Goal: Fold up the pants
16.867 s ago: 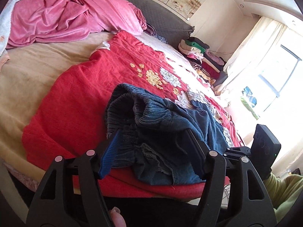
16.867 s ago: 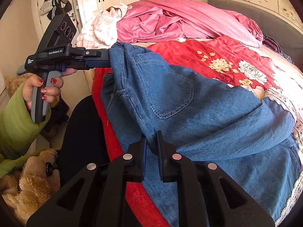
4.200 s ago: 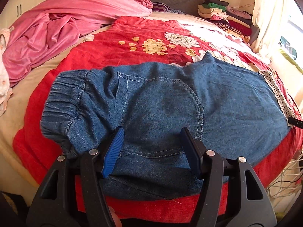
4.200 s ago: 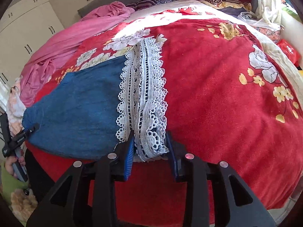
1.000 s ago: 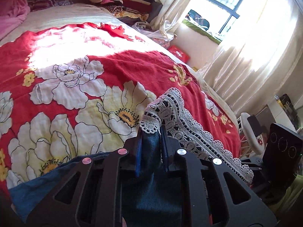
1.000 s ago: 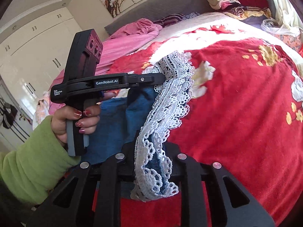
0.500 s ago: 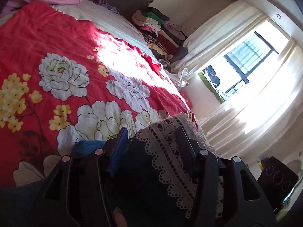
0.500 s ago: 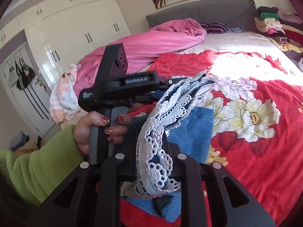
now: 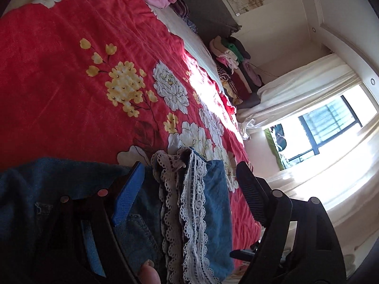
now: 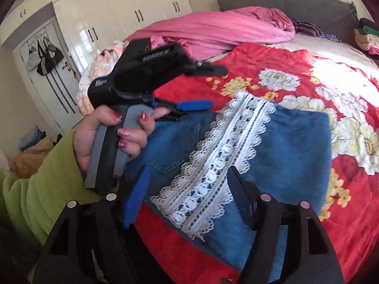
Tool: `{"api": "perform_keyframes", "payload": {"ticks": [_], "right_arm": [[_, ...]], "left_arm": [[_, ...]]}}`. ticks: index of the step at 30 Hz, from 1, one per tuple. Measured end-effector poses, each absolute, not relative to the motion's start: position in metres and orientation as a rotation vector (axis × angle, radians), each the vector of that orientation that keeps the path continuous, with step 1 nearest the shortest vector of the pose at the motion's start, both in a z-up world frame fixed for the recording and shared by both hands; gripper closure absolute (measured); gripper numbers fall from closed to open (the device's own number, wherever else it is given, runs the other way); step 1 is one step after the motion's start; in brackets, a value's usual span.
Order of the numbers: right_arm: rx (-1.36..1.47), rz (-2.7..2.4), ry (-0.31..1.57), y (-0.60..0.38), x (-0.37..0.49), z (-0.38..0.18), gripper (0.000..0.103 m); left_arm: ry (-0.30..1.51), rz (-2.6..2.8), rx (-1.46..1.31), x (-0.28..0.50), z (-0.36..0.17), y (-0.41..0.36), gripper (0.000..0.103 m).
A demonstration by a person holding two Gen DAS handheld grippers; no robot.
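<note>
The blue denim pants (image 10: 291, 146) lie folded over on the red floral bedspread (image 10: 279, 61), their white lace hem (image 10: 220, 156) lying across the top layer. My right gripper (image 10: 189, 187) is open just above the lace, holding nothing. My left gripper (image 10: 213, 87) is open and empty, hovering above the pants near the waist end. In the left wrist view the left gripper (image 9: 189, 177) is open over the lace hem (image 9: 187, 203) and denim (image 9: 218, 203).
A pink quilt (image 10: 213, 28) is heaped at the head of the bed by the grey headboard (image 10: 284, 2). Stacked folded clothes (image 9: 234, 71) sit at the far corner. White wardrobes (image 10: 113, 14) stand behind. A curtained window (image 9: 331, 127) is beside the bed.
Both grippers have opened and let go of the lace hem. The hem end now lies flat on the waist half of the pants instead of hanging in the air.
</note>
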State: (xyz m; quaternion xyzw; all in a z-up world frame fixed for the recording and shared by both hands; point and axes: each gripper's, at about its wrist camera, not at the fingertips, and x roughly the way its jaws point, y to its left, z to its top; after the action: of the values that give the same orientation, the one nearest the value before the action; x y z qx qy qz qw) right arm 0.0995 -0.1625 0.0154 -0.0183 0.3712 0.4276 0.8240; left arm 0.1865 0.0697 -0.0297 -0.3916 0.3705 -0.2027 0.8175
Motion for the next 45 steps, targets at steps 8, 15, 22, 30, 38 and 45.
{"api": "perform_keyframes", "payload": {"ticks": [8,15,22,30,38,45], "right_arm": [[0.11,0.615,0.865,-0.245,0.183,0.011,0.032],[0.182,0.609,0.949,-0.248,0.242,-0.011,0.032],[0.236,0.707,1.054,-0.229,0.275,-0.039,0.074],[0.088,0.632,0.961,-0.216,0.259,-0.032,0.05],[0.077,0.565,0.922,-0.225,0.248,-0.03,0.044],[0.104,0.579,0.884,-0.244,0.208,-0.016,0.036]], "left_arm": [[0.88,-0.359,-0.688,0.2,-0.039,0.048,0.028],[0.938,-0.331,-0.572,0.22,-0.044,0.027,0.026],[0.909,-0.372,-0.599,0.222,-0.045,0.028,0.087],[0.866,-0.291,-0.501,0.203,-0.036,0.038,0.085],[0.88,-0.281,-0.531,0.203,-0.046,0.042,0.068],[0.84,-0.233,-0.48,0.166,-0.016,0.047,0.053]]}}
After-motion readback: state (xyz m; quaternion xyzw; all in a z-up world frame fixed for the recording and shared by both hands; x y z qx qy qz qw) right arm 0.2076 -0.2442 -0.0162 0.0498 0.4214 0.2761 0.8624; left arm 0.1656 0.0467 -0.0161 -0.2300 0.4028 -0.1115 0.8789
